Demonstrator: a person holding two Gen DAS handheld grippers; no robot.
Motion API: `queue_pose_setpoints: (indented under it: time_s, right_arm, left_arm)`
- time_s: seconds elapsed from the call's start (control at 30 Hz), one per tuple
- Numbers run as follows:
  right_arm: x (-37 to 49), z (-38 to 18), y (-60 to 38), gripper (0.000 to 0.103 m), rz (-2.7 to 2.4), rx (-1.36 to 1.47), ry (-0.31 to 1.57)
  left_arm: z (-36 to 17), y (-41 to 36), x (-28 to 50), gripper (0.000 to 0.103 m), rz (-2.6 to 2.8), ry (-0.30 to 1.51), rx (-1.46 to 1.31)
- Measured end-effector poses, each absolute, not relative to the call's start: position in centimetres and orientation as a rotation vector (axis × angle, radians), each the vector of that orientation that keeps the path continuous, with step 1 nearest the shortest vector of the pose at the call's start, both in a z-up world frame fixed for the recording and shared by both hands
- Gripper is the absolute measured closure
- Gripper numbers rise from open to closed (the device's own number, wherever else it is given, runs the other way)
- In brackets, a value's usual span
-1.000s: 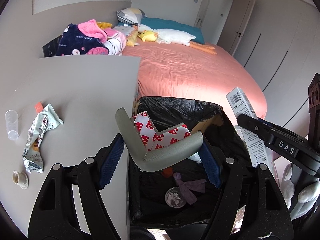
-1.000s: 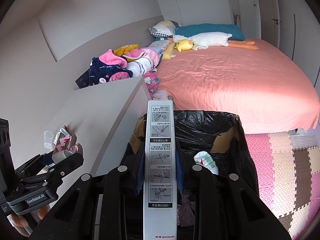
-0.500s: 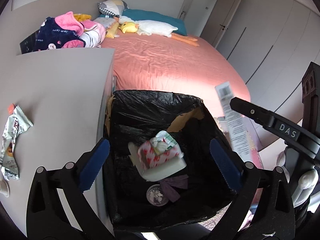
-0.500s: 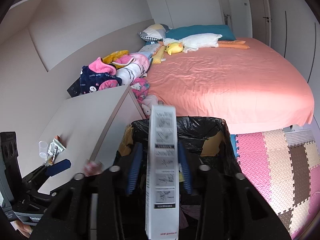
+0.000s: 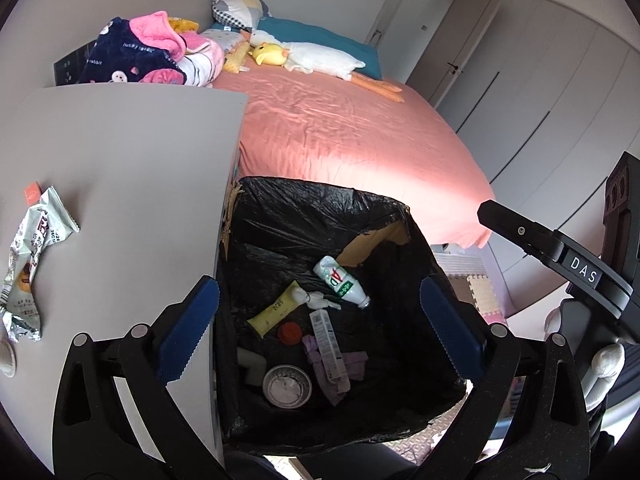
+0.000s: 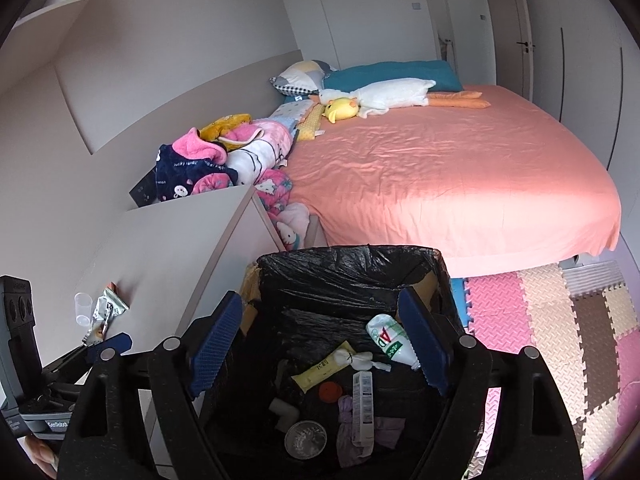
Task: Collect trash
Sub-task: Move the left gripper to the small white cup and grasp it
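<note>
A bin lined with a black bag (image 5: 320, 196) (image 6: 348, 260) stands between the grey table and the bed. Inside lie a long white box (image 5: 328, 346) (image 6: 363, 408), a bottle (image 5: 340, 280), a yellow tube (image 5: 274, 314), a grey angle piece (image 5: 252, 364) and a foil cup (image 5: 287, 386). My left gripper (image 5: 318, 312) hangs open over the bin, holding nothing. My right gripper (image 6: 320, 320) is above the bin too, its jaws opening, with nothing between them. A crumpled snack wrapper (image 5: 28, 264) (image 6: 106, 312) lies on the table.
The grey table (image 5: 120, 152) also bears a clear plastic cup (image 6: 83, 308) and a small orange scrap (image 5: 32, 194). A pink bed (image 5: 340, 128) with plush toys and a clothes pile (image 5: 140, 52) lies beyond. Foam mats (image 6: 560, 340) cover the floor at the right.
The left gripper opened and the grey angle piece with red-and-white tape fell into the bin. The right gripper opened and the long white box dropped in as well.
</note>
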State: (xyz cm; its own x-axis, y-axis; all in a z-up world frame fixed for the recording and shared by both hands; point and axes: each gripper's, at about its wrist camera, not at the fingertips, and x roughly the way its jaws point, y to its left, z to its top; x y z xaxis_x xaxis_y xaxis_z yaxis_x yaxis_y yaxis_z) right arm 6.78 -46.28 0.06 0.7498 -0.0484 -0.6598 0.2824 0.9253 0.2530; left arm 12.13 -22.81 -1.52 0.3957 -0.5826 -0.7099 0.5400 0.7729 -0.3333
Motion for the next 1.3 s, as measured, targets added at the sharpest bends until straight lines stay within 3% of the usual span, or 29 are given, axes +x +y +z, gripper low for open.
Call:
queue_pose_setpoints:
  time_s: [1.3]
  right_arm:
    - [11.0, -1.7, -31.4, 0.022, 0.092, 0.217, 0.736]
  left_arm:
    - [-2.0, -5.0, 10.0, 0.006, -0.223, 0.825, -0.015]
